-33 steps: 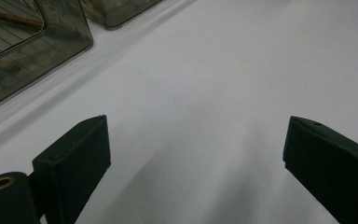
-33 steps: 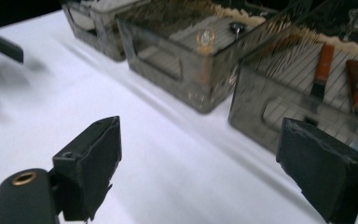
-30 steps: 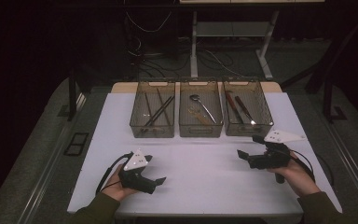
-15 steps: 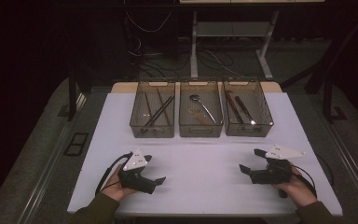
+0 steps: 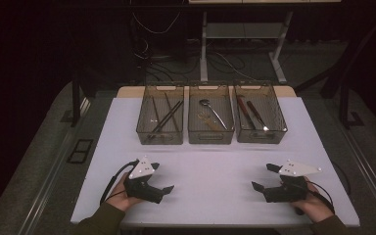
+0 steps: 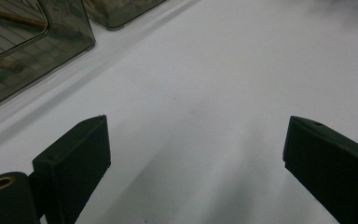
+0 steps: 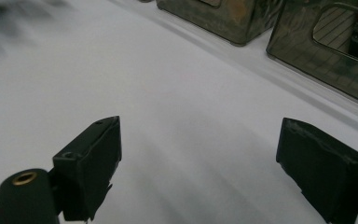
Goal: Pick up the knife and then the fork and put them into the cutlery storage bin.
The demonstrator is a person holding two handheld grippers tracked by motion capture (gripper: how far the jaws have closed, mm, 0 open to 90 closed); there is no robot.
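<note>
Three smoky see-through bins stand in a row at the back of the white table point(image 5: 215, 161). Dark sticks point(image 5: 166, 116) lie in the left bin point(image 5: 159, 135), a metal spoon point(image 5: 213, 111) in the middle bin point(image 5: 210, 135), and knife-like utensils point(image 5: 251, 111) in the right bin point(image 5: 262, 134). My left gripper point(image 5: 162, 177) rests low at the front left, open and empty; its jaws point(image 6: 196, 158) stand wide over bare table. At the front right, my right gripper point(image 5: 263, 176) is also open, with nothing between its jaws point(image 7: 200, 163).
A bin corner point(image 6: 32, 51) lies off to the upper left in the left gripper view. Two bins point(image 7: 326, 51) sit at the upper right in the right gripper view. Dark floor, cables and a desk frame point(image 5: 205, 44) lie beyond the table's far edge.
My right gripper has come down and back toward the near edge of the table, jaws still wide. The left gripper has stayed where it was.
</note>
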